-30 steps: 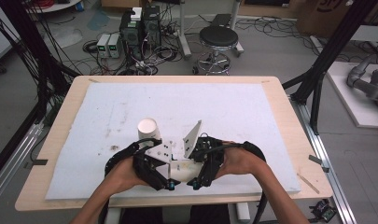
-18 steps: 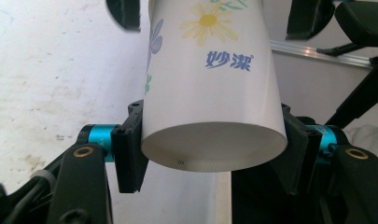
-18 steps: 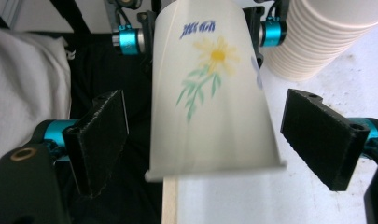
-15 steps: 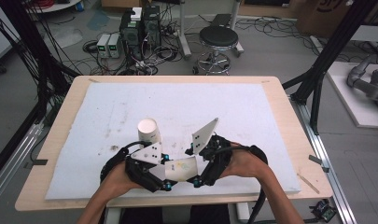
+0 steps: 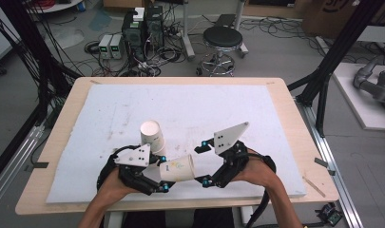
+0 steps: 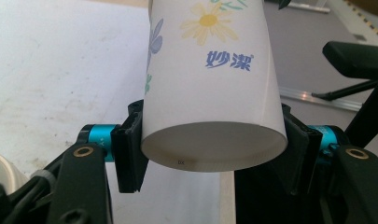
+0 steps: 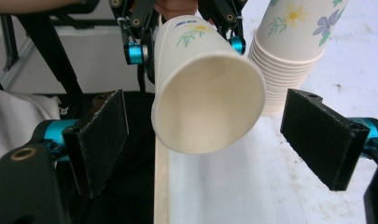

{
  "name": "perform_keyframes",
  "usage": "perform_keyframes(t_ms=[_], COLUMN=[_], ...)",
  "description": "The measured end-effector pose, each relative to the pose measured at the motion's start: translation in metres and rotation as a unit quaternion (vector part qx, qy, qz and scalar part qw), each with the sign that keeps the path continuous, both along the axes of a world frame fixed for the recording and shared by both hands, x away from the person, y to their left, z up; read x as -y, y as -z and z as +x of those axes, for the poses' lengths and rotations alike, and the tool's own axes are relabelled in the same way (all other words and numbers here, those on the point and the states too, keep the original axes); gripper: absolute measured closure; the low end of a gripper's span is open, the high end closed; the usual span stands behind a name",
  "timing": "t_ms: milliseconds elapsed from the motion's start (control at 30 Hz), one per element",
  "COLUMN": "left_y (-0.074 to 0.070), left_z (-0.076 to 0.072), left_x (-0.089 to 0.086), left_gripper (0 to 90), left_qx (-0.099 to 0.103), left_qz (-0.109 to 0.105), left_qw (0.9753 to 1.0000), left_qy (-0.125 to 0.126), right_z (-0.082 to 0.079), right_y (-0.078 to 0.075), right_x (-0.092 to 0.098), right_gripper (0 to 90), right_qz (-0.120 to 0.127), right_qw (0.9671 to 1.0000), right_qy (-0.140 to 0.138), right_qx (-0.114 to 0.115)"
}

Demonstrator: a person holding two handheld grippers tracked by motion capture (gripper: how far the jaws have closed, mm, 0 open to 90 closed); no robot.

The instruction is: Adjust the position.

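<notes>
A: From the high view, what is on the table (image 5: pixel 275 102)?

B: A white mat (image 5: pixel 190 109) covers most of it. Near the front edge the left gripper (image 5: pixel 162 173) holds a paper cup (image 5: pixel 177 167) on its side, the open mouth turned toward the right gripper (image 5: pixel 205 161). Just behind it stands a stack of cups (image 5: pixel 151 135), bottom up.

A: And the right gripper?

B: Its jaws are spread wide, just beside the cup's mouth but not touching it.

A: What about the left gripper view?

B: The cup (image 6: pixel 210 88) sits squeezed between the two black pads (image 6: pixel 128 151), near its closed base, which faces the camera. A yellow flower and blue printed characters show on its wall. The mat (image 6: pixel 51 70) lies to the left.

A: The right gripper view?

B: The cup's (image 7: pixel 207 88) open mouth faces the camera, between the parted pads (image 7: pixel 319 137) with clear gaps on both sides. Behind it, the left gripper (image 7: pixel 186 46) clamps the base. The stack (image 7: pixel 289 51) stands to the right on the mat (image 7: pixel 252 186).
</notes>
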State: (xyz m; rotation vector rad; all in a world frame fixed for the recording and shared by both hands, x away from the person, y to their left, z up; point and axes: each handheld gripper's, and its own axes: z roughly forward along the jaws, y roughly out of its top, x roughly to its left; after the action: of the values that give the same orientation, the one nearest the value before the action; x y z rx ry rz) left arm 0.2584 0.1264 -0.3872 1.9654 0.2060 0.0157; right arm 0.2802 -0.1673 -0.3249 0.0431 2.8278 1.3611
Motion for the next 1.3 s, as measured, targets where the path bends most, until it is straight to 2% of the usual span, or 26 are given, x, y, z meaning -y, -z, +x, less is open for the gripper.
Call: perform_keyframes(t_ms=[33,67,100,167,200,233,300,333,400,433,567,667,800,833,933,1000,1200,1300], left_y=[0.001,0.001,0.002,0.003,0.003,0.003,0.003,0.003,0.002,0.002,0.001,0.002,0.003,0.002,0.002,0.002,0.001,0.0], left_z=[0.0,0.001,0.0,0.0,0.001,0.001,0.001,0.001,0.002,0.001,0.001,0.002,0.002,0.002,0.002,0.002,0.002,0.001], left_x=[-0.001,-0.002,-0.003,-0.004,-0.005,-0.005,-0.005,-0.004,-0.004,-0.003,-0.002,-0.002,-0.001,-0.001,0.0,0.002,0.007,0.009], left_gripper=[36.9,37.0,37.0,37.0,36.9,36.9,37.0,37.0,37.0,37.0,36.9,36.9,36.9,36.9,36.9,36.9,36.9,36.9], left_qx=[0.0,0.002,0.001,-0.001,0.002,0.001,-0.002,0.0,0.0,-0.001,0.001,0.005,0.005,0.007,0.007,0.008,0.013,0.015], left_qz=[-0.006,-0.011,-0.019,-0.032,-0.035,-0.039,-0.052,-0.058,-0.061,-0.064,-0.075,-0.08,-0.096,-0.099,-0.111,-0.117,-0.127,-0.128], left_qw=[1.0,0.9999,0.9998,0.9995,0.9994,0.9993,0.9986,0.9983,0.9981,0.9979,0.9972,0.9968,0.9953,0.995,0.9937,0.9929,0.9914,0.9912], left_qy=[-0.001,-0.001,-0.003,-0.003,-0.002,-0.002,-0.003,-0.003,0.0,0.001,0.004,0.008,0.008,0.009,0.014,0.017,0.026,0.031], right_z=[0.0,0.0,0.0,-0.001,-0.001,-0.001,-0.002,-0.002,-0.003,-0.004,-0.004,-0.005,-0.006,-0.006,-0.005,-0.005,-0.005,-0.004], right_y=[0.001,0.004,0.004,0.007,0.01,0.01,0.014,0.018,0.02,0.024,0.029,0.033,0.038,0.04,0.041,0.041,0.043,0.045], right_x=[0.001,0.004,0.004,0.007,0.01,0.01,0.012,0.014,0.014,0.015,0.015,0.015,0.017,0.017,0.016,0.014,0.01,0.006], right_gripper=[15.1,15.1,15.1,15.1,15.1,15.1,15.1,15.1,15.1,15.1,15.2,15.2,15.9,16.0,16.0,16.0,16.0,16.9], right_qz=[0.005,0.021,0.021,0.038,0.057,0.057,0.078,0.096,0.101,0.116,0.124,0.139,0.17,0.181,0.186,0.195,0.203,0.213], right_qw=[1.0,0.9998,0.9998,0.9993,0.9983,0.9983,0.9968,0.9952,0.9947,0.993,0.9919,0.9899,0.9852,0.9831,0.9822,0.9804,0.9787,0.9763], right_qy=[0.001,0.003,0.003,0.005,0.008,0.008,0.014,0.017,0.019,0.022,0.025,0.025,0.015,0.012,0.009,0.005,-0.001,-0.008], right_qx=[0.001,-0.003,-0.003,-0.004,-0.003,-0.003,-0.004,-0.005,-0.006,-0.007,-0.007,-0.01,-0.021,-0.023,-0.025,-0.026,-0.03,-0.037])
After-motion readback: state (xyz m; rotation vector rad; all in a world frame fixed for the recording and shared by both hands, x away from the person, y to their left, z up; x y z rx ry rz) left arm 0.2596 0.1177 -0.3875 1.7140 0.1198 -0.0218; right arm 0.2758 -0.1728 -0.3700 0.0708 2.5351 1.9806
